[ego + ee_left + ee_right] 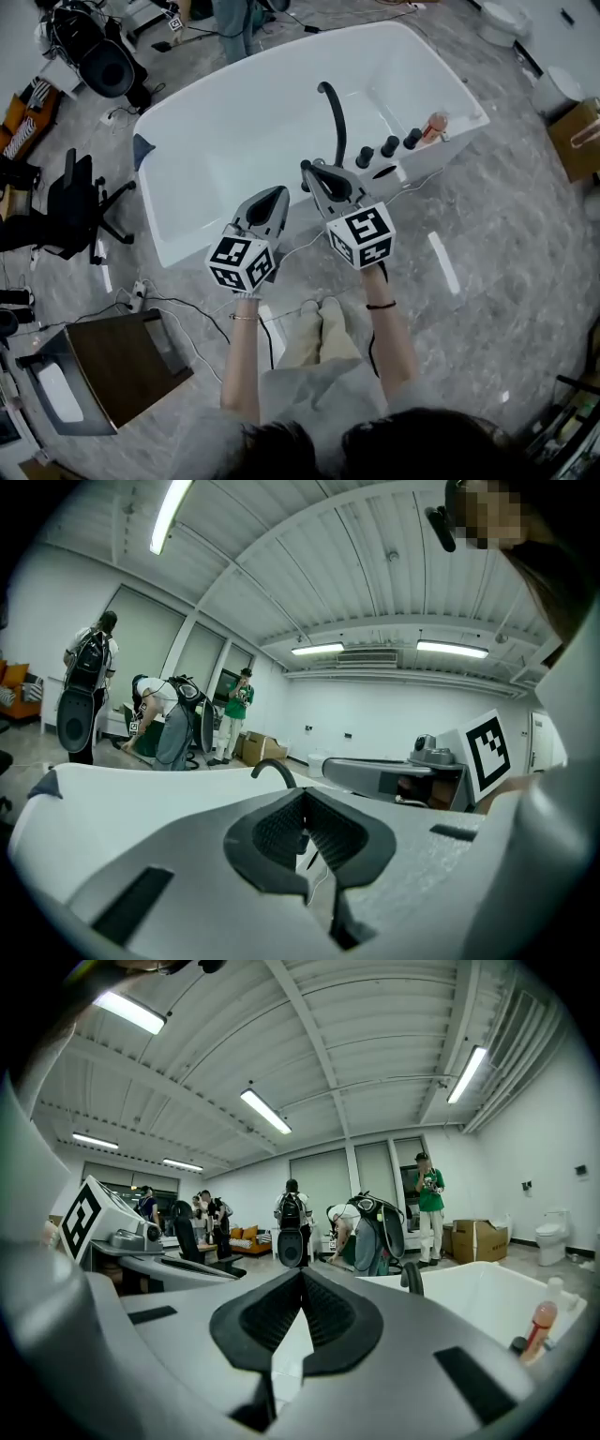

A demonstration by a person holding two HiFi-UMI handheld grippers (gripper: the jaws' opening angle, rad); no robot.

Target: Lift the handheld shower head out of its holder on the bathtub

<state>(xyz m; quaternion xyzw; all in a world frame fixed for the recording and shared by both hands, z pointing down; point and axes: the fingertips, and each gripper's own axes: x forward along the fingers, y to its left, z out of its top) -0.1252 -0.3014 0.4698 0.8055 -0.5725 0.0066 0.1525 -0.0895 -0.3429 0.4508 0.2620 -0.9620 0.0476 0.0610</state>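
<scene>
The white bathtub [187, 141] lies ahead of me on the grey floor. On its right-hand rim a pinkish handheld shower head [433, 127] stands in its holder, beside three black knobs [389, 146] and a black curved spout [332, 108]. The shower head [538, 1327] also shows low at the right in the right gripper view. My left gripper [281, 190] is shut and empty over the tub's near rim. My right gripper [307, 167] is shut and empty too, left of the knobs and well short of the shower head. Both pairs of jaws meet at their tips [302, 792] [301, 1272].
A black office chair [70, 202] and a dark cabinet [103, 370] stand to the left, with cables on the floor between them. A toilet [506, 19] and a cardboard box [577, 136] are to the right. Several people [361, 1232] stand beyond the tub.
</scene>
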